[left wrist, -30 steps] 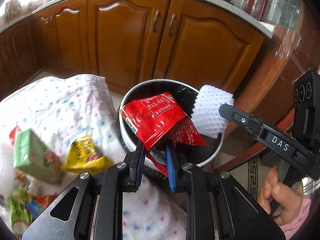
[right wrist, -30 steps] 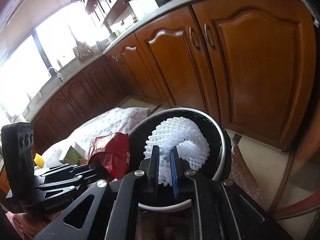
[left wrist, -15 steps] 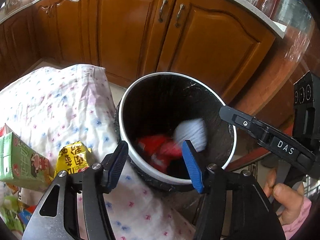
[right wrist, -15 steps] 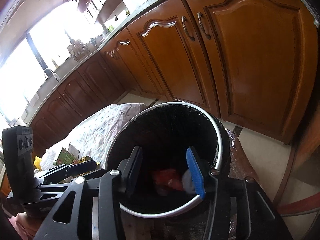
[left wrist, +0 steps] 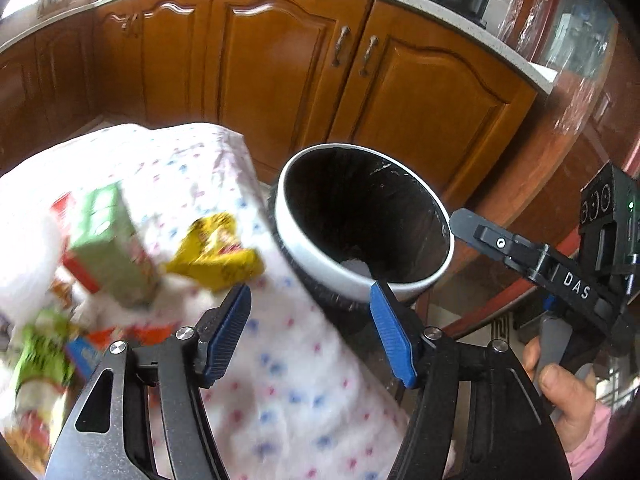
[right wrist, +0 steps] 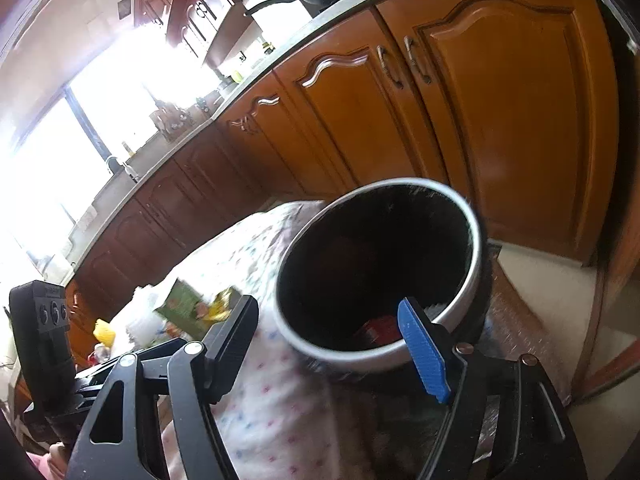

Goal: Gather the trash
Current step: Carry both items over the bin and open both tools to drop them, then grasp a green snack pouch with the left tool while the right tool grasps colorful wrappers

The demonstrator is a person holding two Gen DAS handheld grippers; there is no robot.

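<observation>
Kitchen setting: honey-brown wooden base cabinets (left wrist: pixel 280 72) with arched door panels under a pale worktop; in front, a table draped in a white cloth with pink and blue spots (left wrist: pixel 288 392).

Item 1. Left gripper (left wrist: pixel 310 330), black frame, blue pads: jaws spread wide, nothing between them, hovering over the near right edge of the cloth just short of the bin.

Item 2. Right gripper (right wrist: pixel 332 346), same make: jaws likewise parted and empty, its right finger across the bin's near rim in the right wrist view.

Item 3. Round white-rimmed waste bin with black liner (left wrist: pixel 444 236), standing close against the table's right edge. White foam netting (left wrist: pixel 354 268) and a red wrapper (right wrist: pixel 380 326) lie at the bottom.

Item 4. Uncollected trash, left half of the table: crumpled yellow foil snack wrapper (left wrist: pixel 216 252), nearest the bin; green paper carton (left wrist: pixel 112 248) just beside it, tilted; further left, blurred green and red packets, not identifiable.

Risks, as judged:
- Yellow wrapper is thin and crumpled; a shallow pinch could slip off, or catch the cloth and drag it.
- Dragged cloth could shift the remaining litter toward the table edge.
- Carton looks wide for the jaws; a corner grip may let it swing and fall short of the bin.
- Both tools crowd the bin mouth; a careless turn could knock its rim.
</observation>
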